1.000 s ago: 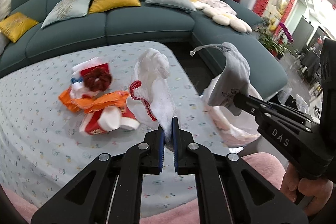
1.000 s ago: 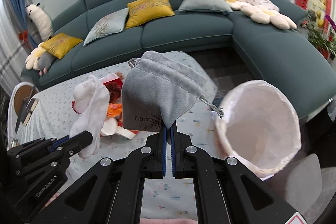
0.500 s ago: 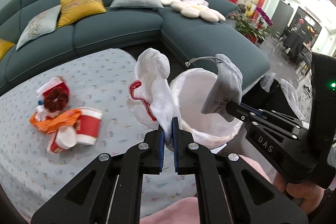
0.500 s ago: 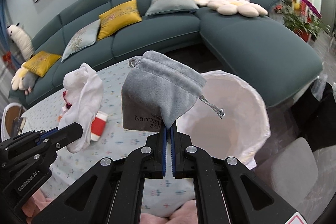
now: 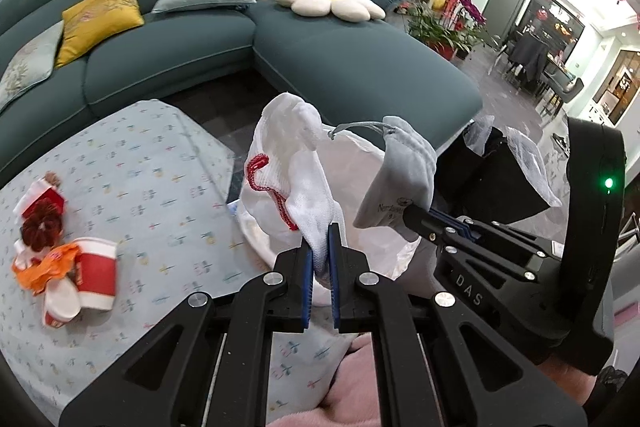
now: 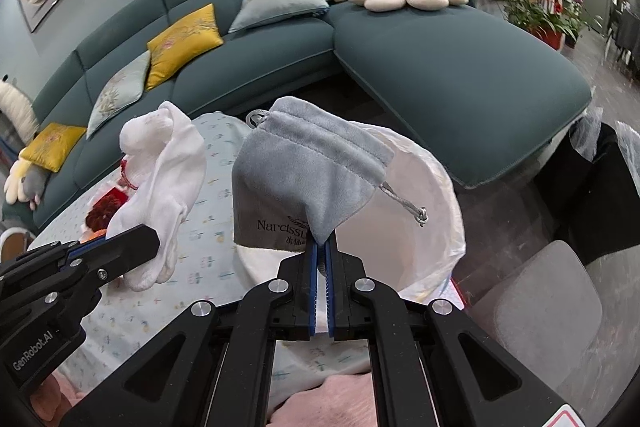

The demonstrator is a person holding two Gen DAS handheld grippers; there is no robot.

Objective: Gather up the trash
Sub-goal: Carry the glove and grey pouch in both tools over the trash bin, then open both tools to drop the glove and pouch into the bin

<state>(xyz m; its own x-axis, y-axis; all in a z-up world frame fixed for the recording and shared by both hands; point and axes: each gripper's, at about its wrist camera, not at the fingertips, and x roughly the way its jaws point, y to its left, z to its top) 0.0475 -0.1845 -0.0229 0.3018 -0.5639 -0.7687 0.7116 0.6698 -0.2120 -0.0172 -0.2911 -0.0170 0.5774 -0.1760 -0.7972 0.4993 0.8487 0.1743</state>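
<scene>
My left gripper is shut on a white sock with red trim, which hangs in front of a white-lined trash bin. My right gripper is shut on a grey drawstring pouch, held over the bin's white liner. The right gripper with the pouch shows at the right of the left wrist view. In the right wrist view, the left gripper holds the sock at the left.
On the patterned tablecloth lie a red paper cup, an orange wrapper and a dark red scrunchie. A teal corner sofa with cushions stands behind. A grey chair seat sits at lower right.
Both grippers have swung to the right with the sock and pouch. The bin now lies right behind them, and the trash pile on the table has slid to the left edge.
</scene>
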